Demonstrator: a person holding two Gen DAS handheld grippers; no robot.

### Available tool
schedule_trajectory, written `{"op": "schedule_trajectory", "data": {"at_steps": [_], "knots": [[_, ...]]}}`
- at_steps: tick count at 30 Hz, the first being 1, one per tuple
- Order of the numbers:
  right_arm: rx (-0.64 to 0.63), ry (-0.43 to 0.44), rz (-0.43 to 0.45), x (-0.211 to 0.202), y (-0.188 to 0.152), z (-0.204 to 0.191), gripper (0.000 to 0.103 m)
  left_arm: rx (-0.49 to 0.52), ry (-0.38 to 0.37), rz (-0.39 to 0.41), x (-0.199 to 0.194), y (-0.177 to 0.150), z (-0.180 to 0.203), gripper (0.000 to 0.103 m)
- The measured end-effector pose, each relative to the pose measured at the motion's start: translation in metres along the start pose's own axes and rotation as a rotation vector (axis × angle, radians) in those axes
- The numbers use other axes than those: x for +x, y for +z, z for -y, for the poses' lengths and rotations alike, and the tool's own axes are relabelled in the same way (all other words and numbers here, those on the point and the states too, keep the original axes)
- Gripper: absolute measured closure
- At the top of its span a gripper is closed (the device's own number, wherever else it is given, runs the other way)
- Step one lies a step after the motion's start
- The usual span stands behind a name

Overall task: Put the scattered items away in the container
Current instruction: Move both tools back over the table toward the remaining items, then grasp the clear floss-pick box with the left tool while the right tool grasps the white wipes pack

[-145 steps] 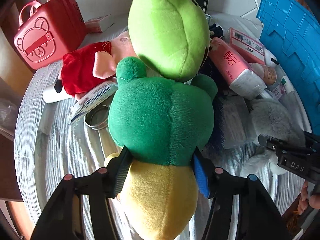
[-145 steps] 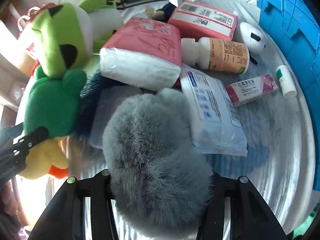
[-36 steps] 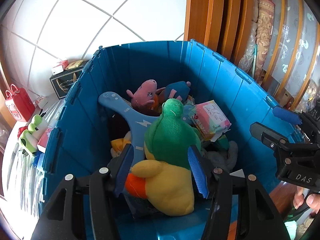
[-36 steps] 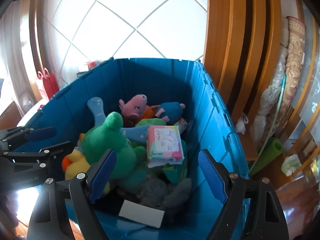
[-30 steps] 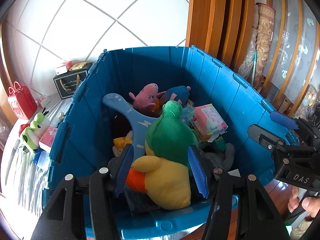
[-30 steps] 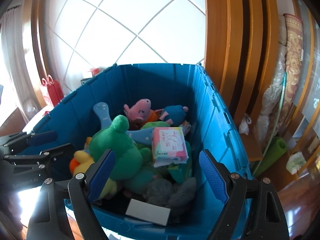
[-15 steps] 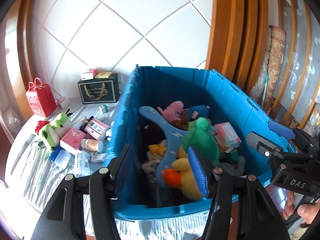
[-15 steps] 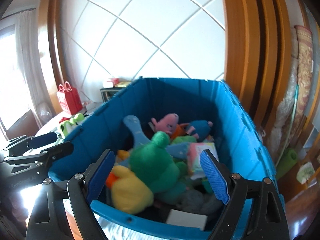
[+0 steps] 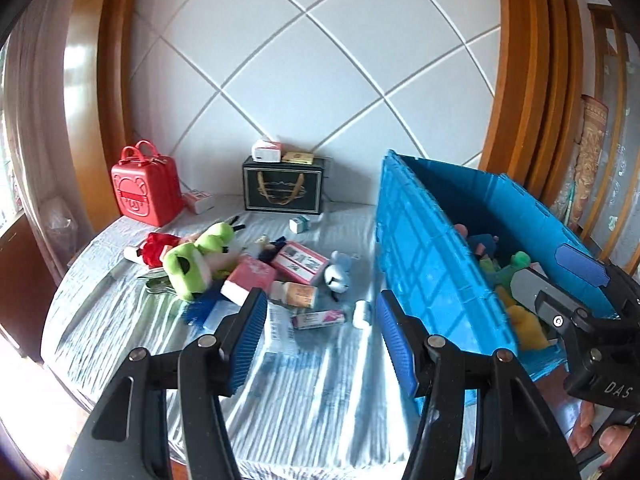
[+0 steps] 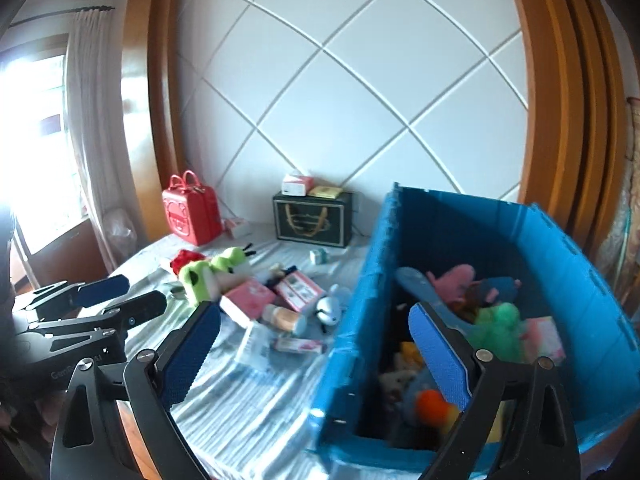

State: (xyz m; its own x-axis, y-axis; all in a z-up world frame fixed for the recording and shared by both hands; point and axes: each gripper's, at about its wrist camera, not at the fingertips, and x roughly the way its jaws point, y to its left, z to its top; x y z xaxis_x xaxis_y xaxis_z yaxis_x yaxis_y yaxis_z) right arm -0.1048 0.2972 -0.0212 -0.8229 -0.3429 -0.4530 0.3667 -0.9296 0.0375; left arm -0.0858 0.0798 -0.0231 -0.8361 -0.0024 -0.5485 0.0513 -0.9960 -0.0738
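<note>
The blue crate [image 9: 424, 264] stands at the right of the table and also shows in the right wrist view [image 10: 360, 312]. It holds several plush toys, among them a green frog plush [image 10: 496, 330] and a pink pig plush [image 10: 456, 278]. Scattered items lie left of it: a lime green plush [image 9: 196, 256], a pink tissue pack [image 9: 250, 278], a bottle [image 9: 294, 294], a small tube [image 9: 318, 318]. My left gripper [image 9: 320, 334] is open and empty above the table's front. My right gripper [image 10: 316, 348] is open and empty over the crate's left wall.
A red pig-face case [image 9: 146, 190] and a dark gift box [image 9: 282, 190] stand at the back by the wall. A red-clothed plush [image 9: 158, 246] and a white round toy [image 9: 336, 278] lie on the striped cloth [image 9: 280, 400]. Wooden panels frame the wall.
Both grippers have pulled back and swung left from over the crate. The green frog plush and grey fluffy item they held earlier now lie in the crate, and both grippers are empty.
</note>
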Motion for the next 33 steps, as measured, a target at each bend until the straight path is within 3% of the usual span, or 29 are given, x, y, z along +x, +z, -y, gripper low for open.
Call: {"op": "schedule_trajectory", "data": {"at_steps": [2, 3, 13, 17, 20, 24, 28, 33], "knots": [[0.000, 0.009, 0.006, 0.009, 0.000, -0.027, 0.005, -0.009, 0.035, 0.015, 0.000, -0.003, -0.029, 0.028], [0.002, 0.015, 0.004, 0.014, 0.000, -0.038, 0.005, -0.016, 0.048, 0.020, 0.002, -0.004, -0.042, 0.027], [-0.018, 0.044, -0.117, 0.093, -0.003, -0.096, 0.005, -0.105, 0.085, -0.056, 0.055, -0.003, -0.135, 0.027], [0.007, 0.099, -0.159, 0.144, 0.001, -0.100, 0.005, -0.124, 0.160, -0.085, 0.082, 0.003, -0.168, 0.027], [0.032, 0.140, -0.195, 0.188, 0.006, -0.099, 0.005, -0.143, 0.255, -0.106, 0.104, 0.006, -0.193, 0.027], [0.034, 0.163, -0.251, 0.240, 0.006, -0.107, 0.005, -0.165, 0.306, -0.161, 0.133, 0.005, -0.220, 0.027], [0.034, 0.171, -0.320, 0.277, 0.004, -0.126, 0.005, -0.164, 0.280, -0.204, 0.159, 0.007, -0.244, 0.027], [0.088, 0.085, -0.326, 0.301, 0.007, -0.147, 0.005, -0.119, 0.189, -0.233, 0.196, 0.015, -0.283, 0.027]]}}
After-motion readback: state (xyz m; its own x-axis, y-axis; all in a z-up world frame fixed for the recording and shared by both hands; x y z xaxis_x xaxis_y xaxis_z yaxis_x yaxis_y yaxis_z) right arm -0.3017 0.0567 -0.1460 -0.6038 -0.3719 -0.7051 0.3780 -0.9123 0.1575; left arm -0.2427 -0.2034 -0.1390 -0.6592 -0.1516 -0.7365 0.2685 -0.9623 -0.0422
